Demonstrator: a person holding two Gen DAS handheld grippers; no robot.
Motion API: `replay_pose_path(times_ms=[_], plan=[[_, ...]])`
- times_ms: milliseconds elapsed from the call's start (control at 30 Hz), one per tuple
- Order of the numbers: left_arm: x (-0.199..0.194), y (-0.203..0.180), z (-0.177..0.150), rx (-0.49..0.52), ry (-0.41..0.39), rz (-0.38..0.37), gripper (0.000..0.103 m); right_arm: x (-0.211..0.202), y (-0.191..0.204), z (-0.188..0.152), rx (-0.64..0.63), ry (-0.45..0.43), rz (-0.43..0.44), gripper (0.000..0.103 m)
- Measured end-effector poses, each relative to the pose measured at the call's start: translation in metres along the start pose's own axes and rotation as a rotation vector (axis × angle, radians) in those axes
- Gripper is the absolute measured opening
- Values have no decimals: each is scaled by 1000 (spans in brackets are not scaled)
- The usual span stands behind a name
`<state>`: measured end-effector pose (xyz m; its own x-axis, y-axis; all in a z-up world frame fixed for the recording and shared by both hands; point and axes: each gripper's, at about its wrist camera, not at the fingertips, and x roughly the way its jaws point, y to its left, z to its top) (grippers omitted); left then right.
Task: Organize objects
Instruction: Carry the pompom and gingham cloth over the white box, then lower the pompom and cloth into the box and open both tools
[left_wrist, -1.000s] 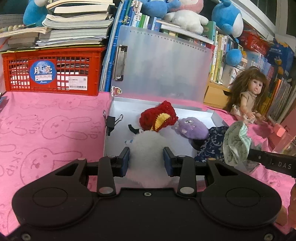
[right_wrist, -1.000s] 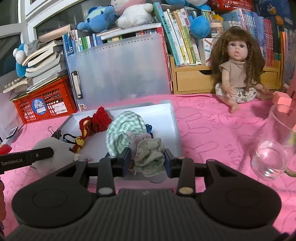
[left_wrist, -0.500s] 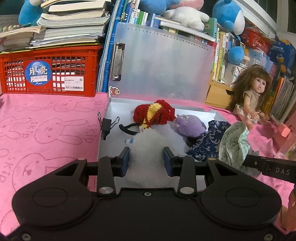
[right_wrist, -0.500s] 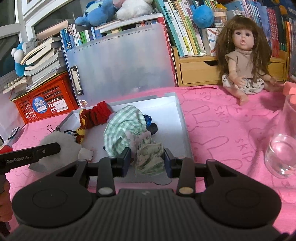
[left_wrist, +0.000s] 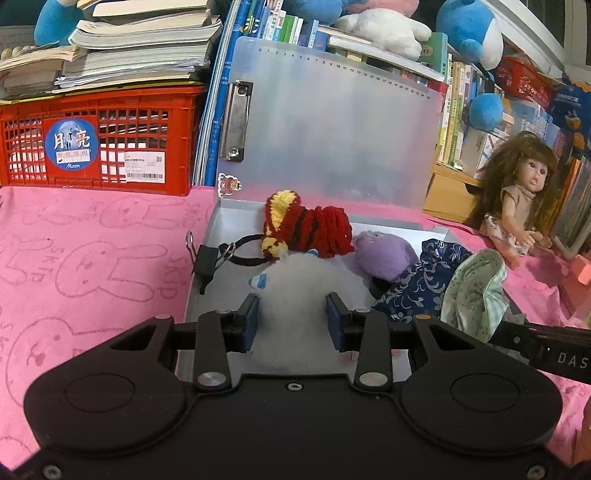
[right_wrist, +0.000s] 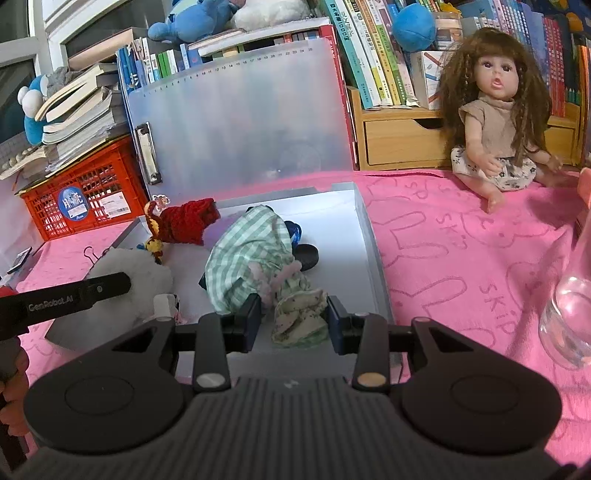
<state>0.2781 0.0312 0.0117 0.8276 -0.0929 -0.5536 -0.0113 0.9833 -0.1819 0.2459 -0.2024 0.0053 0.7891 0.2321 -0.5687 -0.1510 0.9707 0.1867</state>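
Observation:
In the left wrist view my left gripper (left_wrist: 293, 321) is shut on a white fluffy plush (left_wrist: 295, 288) over the near end of the open grey case (left_wrist: 207, 236). My right gripper (right_wrist: 294, 321) is shut on a bundle of green checked and flowered cloth (right_wrist: 255, 251) that hangs over the case floor. Inside the case lie a red and yellow knitted toy (left_wrist: 314, 229), a purple plush (left_wrist: 384, 254) and a dark blue patterned cloth (left_wrist: 417, 284). A black binder clip (left_wrist: 205, 258) sits on the case's left wall.
The case's translucent lid (left_wrist: 332, 129) stands upright behind it. A red basket (left_wrist: 110, 136) under stacked books is at the back left. A doll (right_wrist: 491, 122) sits on the pink cloth at the right, and a clear glass (right_wrist: 569, 306) stands at the right edge.
Both grippers have come a little closer to the case and slightly lower, each still holding its load. The red knitted toy now shows its yellow part further left.

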Motion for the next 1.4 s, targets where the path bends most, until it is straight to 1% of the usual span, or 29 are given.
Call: replay_pose_path(times_ms=[433,900,967,1167,1200,1267,1300,1400], plan=[[20,-3,9,1,-21,28,36,19,-1,14,-20,5,-20,42],[20,-5,8,16,-27,30,37,24,-7,8,6,19,-12,43],[19,-5,7,16,-24,26,37,24,-7,8,12,19,-10,43],[13,-7,5,20,-18,17,37,20,-9,7,25,16,-4,53],[12,-7,5,21,-17,17,41,19,-9,7,26,15,-4,57],[11,-8,5,21,-16,10,46,17,-9,6,26,13,-5,60],[10,-8,5,22,-16,6,50,16,-9,6,27,11,-5,63],[6,-10,4,25,-26,-1,62,13,-10,6,34,6,1,65]])
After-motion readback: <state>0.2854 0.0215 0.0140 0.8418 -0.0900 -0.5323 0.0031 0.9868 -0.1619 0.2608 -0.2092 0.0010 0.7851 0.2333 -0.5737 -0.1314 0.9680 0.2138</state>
